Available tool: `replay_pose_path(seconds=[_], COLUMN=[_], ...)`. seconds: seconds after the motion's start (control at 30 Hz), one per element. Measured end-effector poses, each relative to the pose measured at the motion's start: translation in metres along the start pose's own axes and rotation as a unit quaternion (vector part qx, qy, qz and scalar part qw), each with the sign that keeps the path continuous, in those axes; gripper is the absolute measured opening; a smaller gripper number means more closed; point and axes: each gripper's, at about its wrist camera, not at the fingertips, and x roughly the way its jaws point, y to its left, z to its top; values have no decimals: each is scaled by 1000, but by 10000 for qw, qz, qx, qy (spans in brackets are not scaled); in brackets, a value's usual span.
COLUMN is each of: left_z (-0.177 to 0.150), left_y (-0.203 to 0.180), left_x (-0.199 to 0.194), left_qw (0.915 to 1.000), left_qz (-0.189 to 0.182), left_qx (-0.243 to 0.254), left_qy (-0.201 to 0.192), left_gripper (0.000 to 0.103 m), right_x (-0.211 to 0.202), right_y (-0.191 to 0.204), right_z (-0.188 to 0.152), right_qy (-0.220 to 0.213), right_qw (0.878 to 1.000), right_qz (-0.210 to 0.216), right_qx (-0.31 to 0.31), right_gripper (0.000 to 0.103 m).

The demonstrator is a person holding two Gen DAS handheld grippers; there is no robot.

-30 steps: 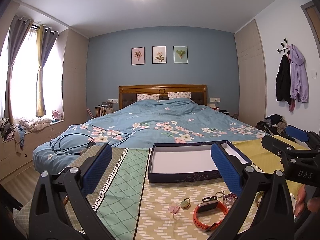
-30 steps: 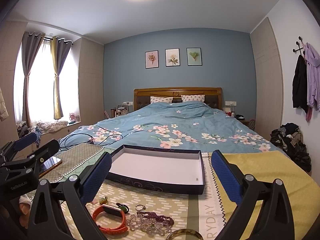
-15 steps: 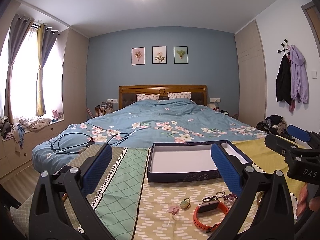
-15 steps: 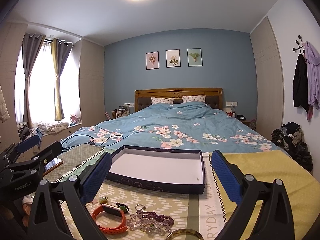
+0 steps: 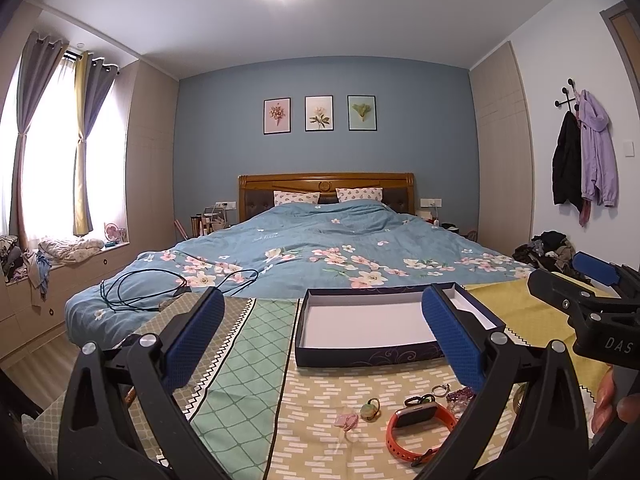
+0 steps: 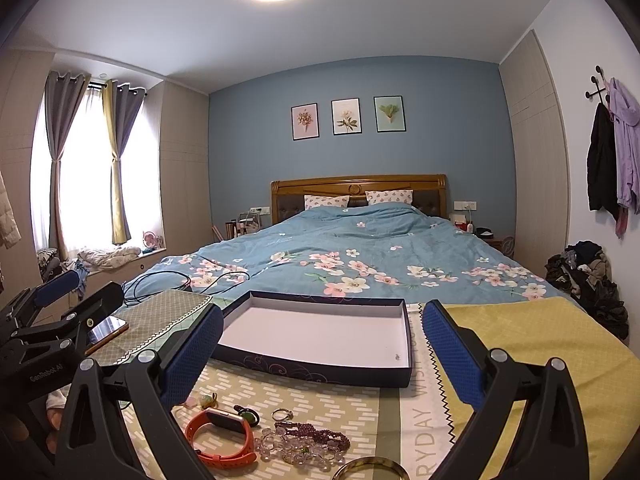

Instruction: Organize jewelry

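Note:
An empty dark blue box (image 5: pixel 368 322) (image 6: pixel 320 332) with a white inside lies on the patterned cloth at the foot of the bed. In front of it lie an orange wristband (image 5: pixel 420 430) (image 6: pixel 220 438), a green pendant (image 5: pixel 369 410), a pink piece (image 5: pixel 346 420), a small ring (image 6: pixel 282 414), purple and clear bead bracelets (image 6: pixel 304 442) and a gold bangle (image 6: pixel 370 472). My left gripper (image 5: pixel 320 336) is open and empty above the cloth. My right gripper (image 6: pixel 320 344) is open and empty, to the right of the left one.
The cloth (image 5: pixel 248 368) covers the bed's foot; a yellow cloth (image 6: pixel 532 340) lies at right. A phone (image 6: pixel 106 328) rests on the left part. Black cables (image 5: pixel 160 284) lie on the blue duvet. Clothes are piled on the floor at right (image 6: pixel 592 280).
Both grippers have drifted very slightly; the views are almost the same. Nothing was taken hold of or let go.

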Motion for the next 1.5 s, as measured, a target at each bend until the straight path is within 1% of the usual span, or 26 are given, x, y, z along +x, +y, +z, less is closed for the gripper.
replay_pose_path(seconds=[0.9, 1.5], left_z=[2, 1], left_y=[-4, -4], left_x=[-5, -1], left_qw=[10000, 9999], left_qz=[-42, -114], left_qx=[16, 20], left_qy=[-18, 33], left_gripper=[97, 97], right_x=[2, 1], right_y=[0, 0], right_z=[3, 1], right_qy=[-8, 22], right_qw=[10000, 10000], right_qz=[12, 35], right_qx=[1, -14], right_gripper=[96, 96])
